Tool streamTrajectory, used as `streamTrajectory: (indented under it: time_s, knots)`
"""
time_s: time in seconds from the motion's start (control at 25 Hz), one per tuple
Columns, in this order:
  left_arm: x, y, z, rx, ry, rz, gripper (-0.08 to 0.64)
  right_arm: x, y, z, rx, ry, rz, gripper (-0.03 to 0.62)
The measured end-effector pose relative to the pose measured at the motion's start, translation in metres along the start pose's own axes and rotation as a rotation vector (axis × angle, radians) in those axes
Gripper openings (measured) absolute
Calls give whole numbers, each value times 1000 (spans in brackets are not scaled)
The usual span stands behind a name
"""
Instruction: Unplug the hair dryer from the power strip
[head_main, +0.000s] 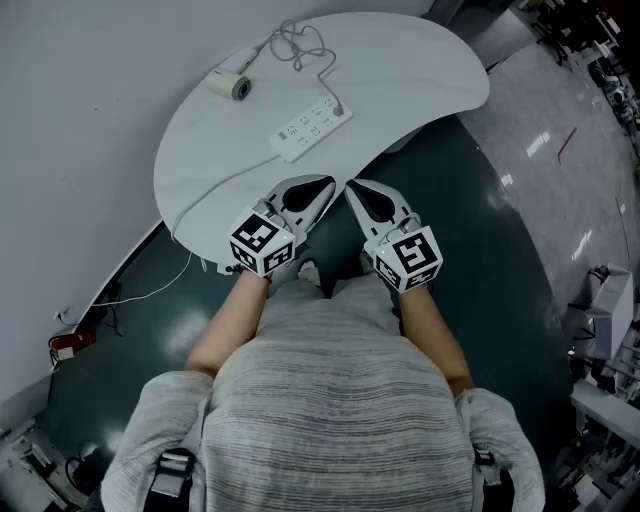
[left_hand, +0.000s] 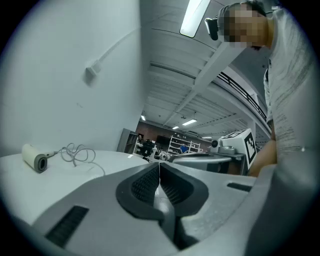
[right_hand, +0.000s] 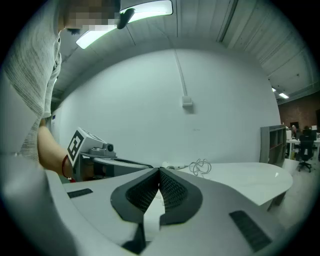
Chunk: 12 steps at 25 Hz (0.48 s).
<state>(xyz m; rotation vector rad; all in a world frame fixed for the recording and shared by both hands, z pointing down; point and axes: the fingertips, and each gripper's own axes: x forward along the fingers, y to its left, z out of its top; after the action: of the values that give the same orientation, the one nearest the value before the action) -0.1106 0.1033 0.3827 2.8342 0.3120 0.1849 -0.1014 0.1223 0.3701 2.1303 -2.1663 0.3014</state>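
a: largest item?
b: dark floor (head_main: 500, 260), then the white curved counter (head_main: 420, 60) standing on it, against the wall at the left.
a: next?
b: one person in a grey striped sweater (head_main: 330, 400), at the counter's near edge, forearms bare, a gripper in each hand.
a: grippers?
b: left gripper (head_main: 325, 186) and right gripper (head_main: 352, 188), side by side over the near edge, tips close together and angled toward each other. left fingers (left_hand: 145, 186) pressed together, nothing between them. right fingers (right_hand: 172, 192) likewise pressed together and empty.
a: task items?
b: white power strip (head_main: 312, 128), flat mid-counter, lying diagonally, well beyond both grippers. its own lead (head_main: 215, 187) runs off the near left edge.
a: and the dryer?
b: hair dryer (head_main: 232, 83), pale, on its side at the far left of the counter, near the wall and apart from the strip.
a: smaller?
b: dryer cord (head_main: 300, 42), loosely coiled at the far edge, then running down to the strip.
a: smallest?
b: plug (head_main: 338, 108), seated at the strip's far right end.
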Motion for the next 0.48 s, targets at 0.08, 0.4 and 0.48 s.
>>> streamTrajectory:
  time_s: [0.08,0.4,0.48]
  knots:
    - [-4,3,1,3,0,0,8,4,3,0,6,-3,1,25]
    - [-13,9,-1,-3,1,-3,8,13,8,-1,13,5,10,25]
    - [-15,10,0,-5,-1,0,8,16,10,1,12,7,20,25]
